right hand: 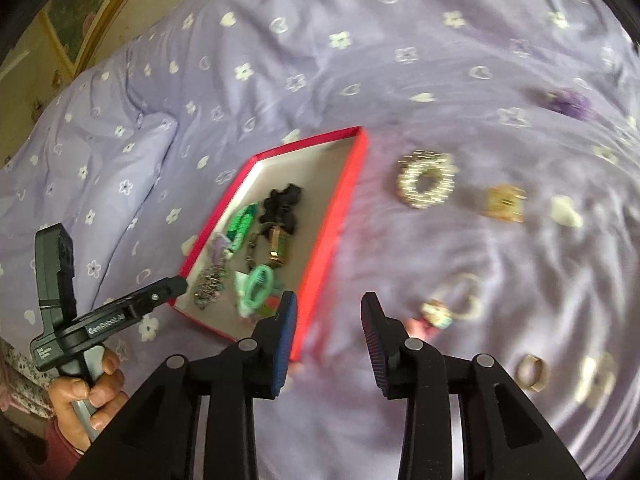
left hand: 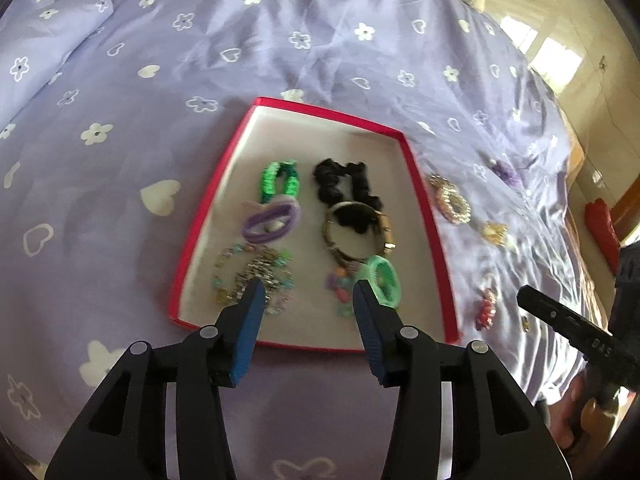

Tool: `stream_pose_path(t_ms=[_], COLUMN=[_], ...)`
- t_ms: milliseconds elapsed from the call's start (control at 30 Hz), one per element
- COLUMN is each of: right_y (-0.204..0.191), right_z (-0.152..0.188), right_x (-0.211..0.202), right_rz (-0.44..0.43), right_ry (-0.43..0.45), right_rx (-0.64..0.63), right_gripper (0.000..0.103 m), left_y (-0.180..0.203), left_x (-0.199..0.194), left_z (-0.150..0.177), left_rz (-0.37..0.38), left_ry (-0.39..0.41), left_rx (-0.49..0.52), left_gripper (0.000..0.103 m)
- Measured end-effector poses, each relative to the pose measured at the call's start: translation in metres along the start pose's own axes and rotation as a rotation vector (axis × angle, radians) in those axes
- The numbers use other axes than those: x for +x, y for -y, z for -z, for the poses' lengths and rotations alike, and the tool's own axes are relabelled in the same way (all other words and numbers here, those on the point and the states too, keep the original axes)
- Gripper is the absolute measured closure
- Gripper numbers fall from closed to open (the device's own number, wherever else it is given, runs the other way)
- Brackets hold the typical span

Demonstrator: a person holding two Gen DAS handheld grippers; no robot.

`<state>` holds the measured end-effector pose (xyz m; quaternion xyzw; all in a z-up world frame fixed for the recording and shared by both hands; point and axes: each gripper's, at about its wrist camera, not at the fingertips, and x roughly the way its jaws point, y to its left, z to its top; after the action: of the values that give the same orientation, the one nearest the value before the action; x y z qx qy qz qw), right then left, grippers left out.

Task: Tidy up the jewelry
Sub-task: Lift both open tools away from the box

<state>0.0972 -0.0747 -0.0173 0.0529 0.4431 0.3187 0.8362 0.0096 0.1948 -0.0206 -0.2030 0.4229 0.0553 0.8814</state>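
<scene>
Grippers, left (left hand: 306,294) and right (right hand: 329,308), gape empty; box (left hand: 424,200) half-filled; next, right must pinch pink charm (right hand: 434,316) nearby.

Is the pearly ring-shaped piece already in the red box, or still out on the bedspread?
Still out. The pearly ring-shaped piece lies on the purple bedspread, just beyond the red box wall, apart from it.

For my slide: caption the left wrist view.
Open left gripper hovers over red box of jewelry on the purple bedspread.
</scene>
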Motion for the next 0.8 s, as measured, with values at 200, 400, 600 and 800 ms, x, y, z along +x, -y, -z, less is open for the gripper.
stream_pose_path(t_ms=[200, 400, 600, 800], right_y=[0.034, 0.063, 0.083, 0.091], right_z=[0.015, 0.032, 0.05, 0.059], right_x=[-0.027, -0.05, -0.065, -0.069], right_rz=[0.055, 0.099, 0.122, 0.139], right_ry=[0.022, 0.036, 0.043, 0.039], right_rx=[0.04, 0.091, 0.124, 0.128], right_gripper=[0.067, 0.067, 0.067, 0.067], left_y=[0.026, 0.052, 0.082, 0.108], left_x=[-0.011, -0.016, -0.012, -0.006], left_z=[0.003, 0.008, 0.016, 0.023], left_rz=[0.033, 0.055, 0.077, 0.092], left_ry=[0.008, 0.007, -0.019, -0.043], left_rx=[0.044, 0.095, 0.154, 0.213], left_gripper=[0.057, 0.055, 0.055, 0.055])
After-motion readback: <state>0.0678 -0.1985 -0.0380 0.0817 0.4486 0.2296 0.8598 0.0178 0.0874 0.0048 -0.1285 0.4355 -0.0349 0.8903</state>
